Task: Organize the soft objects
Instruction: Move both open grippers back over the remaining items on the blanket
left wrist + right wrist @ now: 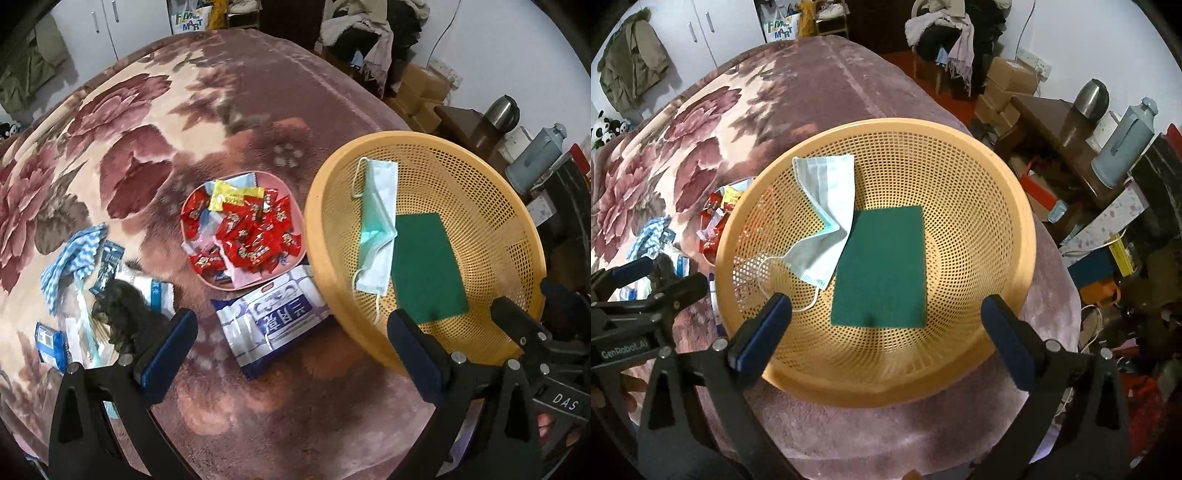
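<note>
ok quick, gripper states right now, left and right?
Left gripper: open, holding nothing, over the wet-wipe pack.
Right gripper: open, holding nothing, over the basket.

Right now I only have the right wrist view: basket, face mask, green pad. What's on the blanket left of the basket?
Observer: A white-and-blue wet wipes pack lies flat there, one corner hidden by the rim of the basket.
Operator: Left tongs holding anything?
Observer: No. The left tongs are open and empty, over that pack.
Operator: Other soft stuff out there?
Observer: A blue-and-white striped cloth lies at the far left, next to a black mesh wad.
</note>
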Demonstrator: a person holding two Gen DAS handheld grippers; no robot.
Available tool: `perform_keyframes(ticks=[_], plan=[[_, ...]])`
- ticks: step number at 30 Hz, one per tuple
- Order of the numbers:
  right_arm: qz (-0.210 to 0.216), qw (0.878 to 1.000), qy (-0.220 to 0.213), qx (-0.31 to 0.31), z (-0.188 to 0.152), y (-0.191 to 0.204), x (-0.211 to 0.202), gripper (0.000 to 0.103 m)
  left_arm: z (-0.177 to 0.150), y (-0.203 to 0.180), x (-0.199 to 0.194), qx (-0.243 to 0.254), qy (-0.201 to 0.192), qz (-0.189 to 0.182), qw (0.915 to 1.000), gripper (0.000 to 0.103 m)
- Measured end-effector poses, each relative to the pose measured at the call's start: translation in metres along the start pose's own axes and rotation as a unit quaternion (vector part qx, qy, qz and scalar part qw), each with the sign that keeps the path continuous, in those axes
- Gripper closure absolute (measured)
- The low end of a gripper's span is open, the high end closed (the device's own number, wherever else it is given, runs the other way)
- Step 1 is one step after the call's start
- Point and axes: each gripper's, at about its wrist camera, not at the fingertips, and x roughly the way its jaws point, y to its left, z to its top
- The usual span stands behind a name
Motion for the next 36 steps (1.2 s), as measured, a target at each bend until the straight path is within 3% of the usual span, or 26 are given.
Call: perform_keyframes(ticks=[24,36], plan=[[-0.006,1.000,-0.001,-0.023,-0.010,0.032,-0.011,0.000,-0.023,0.035,-0.014,-0.017,0.003,0.005,0.9998,0.000],[0.003,0.999,-0.008,-0.044,-0.015,0.068,-0.018,0.000,-0.039,0.079,-0.030,-0.052,-0.006,0.011,0.9986,0.000]])
